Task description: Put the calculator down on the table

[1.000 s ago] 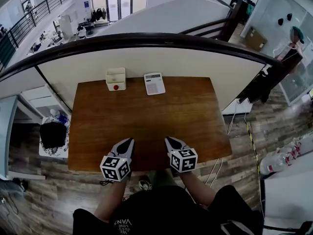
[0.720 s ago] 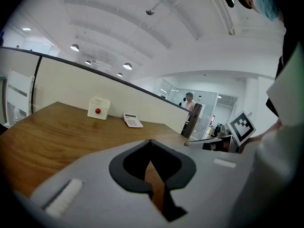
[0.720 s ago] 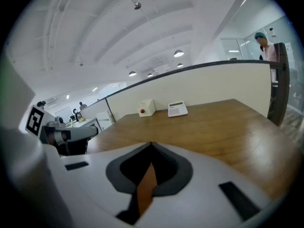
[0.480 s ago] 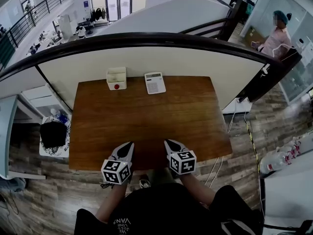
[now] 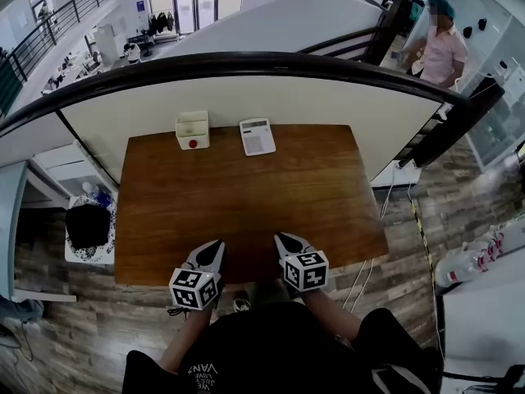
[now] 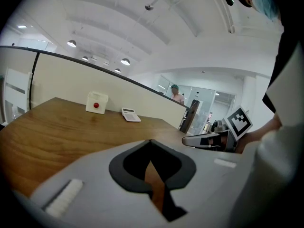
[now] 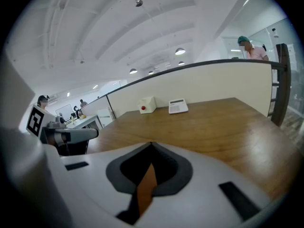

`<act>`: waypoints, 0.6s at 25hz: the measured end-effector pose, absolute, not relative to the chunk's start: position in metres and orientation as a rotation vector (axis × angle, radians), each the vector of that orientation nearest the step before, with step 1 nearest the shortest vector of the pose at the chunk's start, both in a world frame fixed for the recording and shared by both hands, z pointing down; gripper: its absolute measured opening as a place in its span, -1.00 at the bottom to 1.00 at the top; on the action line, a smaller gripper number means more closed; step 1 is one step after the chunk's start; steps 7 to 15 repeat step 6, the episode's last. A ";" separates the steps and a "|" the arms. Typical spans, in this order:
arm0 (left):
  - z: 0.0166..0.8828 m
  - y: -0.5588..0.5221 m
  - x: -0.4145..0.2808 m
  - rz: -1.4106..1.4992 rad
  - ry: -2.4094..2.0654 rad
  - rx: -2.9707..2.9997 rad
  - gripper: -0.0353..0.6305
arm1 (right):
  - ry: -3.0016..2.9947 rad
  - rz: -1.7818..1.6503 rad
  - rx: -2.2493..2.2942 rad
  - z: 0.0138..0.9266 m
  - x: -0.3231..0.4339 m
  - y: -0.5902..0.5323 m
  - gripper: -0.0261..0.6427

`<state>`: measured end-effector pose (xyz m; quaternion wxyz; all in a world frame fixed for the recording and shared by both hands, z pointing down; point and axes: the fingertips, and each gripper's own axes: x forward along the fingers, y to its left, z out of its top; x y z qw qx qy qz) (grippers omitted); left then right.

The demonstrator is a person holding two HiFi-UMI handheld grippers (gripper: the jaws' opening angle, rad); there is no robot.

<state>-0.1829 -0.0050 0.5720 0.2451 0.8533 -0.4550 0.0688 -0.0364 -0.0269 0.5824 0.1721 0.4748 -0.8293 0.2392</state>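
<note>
Calculator is found lying flat at the far edge of the table, just beside a white box with a red button. Its long axis is pointed roughly away from the person. It is set well apart from both grippers, straight ahead and between their lines. The right gripper is judged slightly nearer than the left gripper. Both are held over the near edge, jaws clenched on nothing. The task is judged already done. Against the earlier frames, calculator and box are unmoved, the grippers are hardly shifted, and a person is now seen behind the railing at upper right.
</note>
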 end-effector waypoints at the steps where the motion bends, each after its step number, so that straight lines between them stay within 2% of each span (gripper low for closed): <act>1: 0.572 -0.005 -0.182 0.185 -1.240 2.329 -0.86 | -2.353 0.679 1.348 0.582 -0.036 -0.027 -0.88; 15: 0.572 -0.006 -0.182 0.187 -1.230 2.329 -0.86 | -2.346 0.686 1.351 0.584 -0.036 -0.026 -0.89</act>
